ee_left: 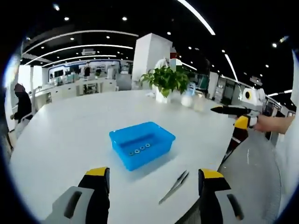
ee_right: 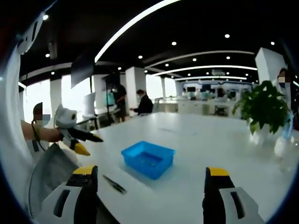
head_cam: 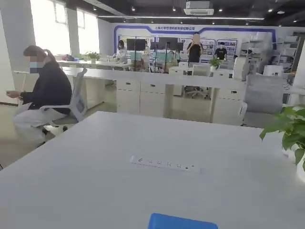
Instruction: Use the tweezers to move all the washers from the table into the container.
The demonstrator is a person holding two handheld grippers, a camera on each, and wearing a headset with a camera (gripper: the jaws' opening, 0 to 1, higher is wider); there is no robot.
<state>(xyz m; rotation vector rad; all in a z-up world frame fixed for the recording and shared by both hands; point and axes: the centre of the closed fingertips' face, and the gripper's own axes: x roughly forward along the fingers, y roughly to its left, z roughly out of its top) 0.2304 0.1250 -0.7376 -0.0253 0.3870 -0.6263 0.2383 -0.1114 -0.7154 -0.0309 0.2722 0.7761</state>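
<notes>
A white table [ee_left: 70,140] carries the blue container [ee_left: 145,162] near its edge, within easy reach of the left gripper [ee_left: 153,173] and right gripper [ee_right: 150,171]. Both hang off the edge with jaws wide and empty. The tweezers [ee_left: 174,186] lie flat just beside the container and the washers [ee_left: 140,150] rest on its floor, which suggests the transfer is likely finished.

Washers [ee_left: 140,150] in blue container [ee_left: 154,153]; tweezers [ee_left: 174,186] just beside; left tool [ee_left: 154,173] jaws spread
</notes>
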